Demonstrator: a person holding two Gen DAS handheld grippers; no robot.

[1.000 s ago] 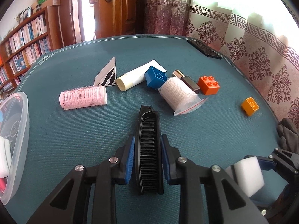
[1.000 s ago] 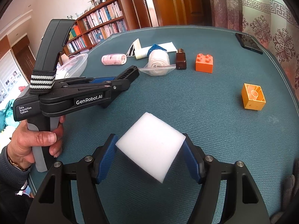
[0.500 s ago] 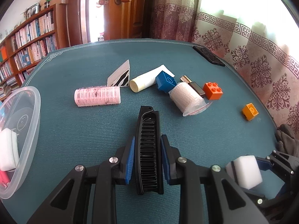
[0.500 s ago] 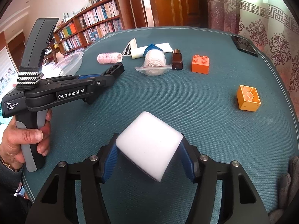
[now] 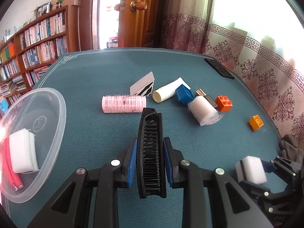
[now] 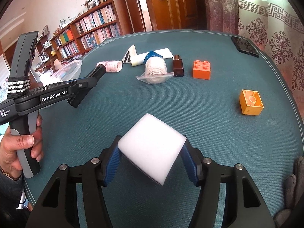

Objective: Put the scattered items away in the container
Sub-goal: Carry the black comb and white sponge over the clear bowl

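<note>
The clear container [image 5: 34, 144] has slid further into view at nine o'clock of the left gripper [image 5: 150, 150], clamped on a black comb [image 5: 151, 152], while the right gripper [image 6: 152, 152] squeezes a white sponge [image 6: 152, 144] above the table [image 6: 190, 102].

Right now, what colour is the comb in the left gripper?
Black comb, clearest in the left wrist view.
</note>
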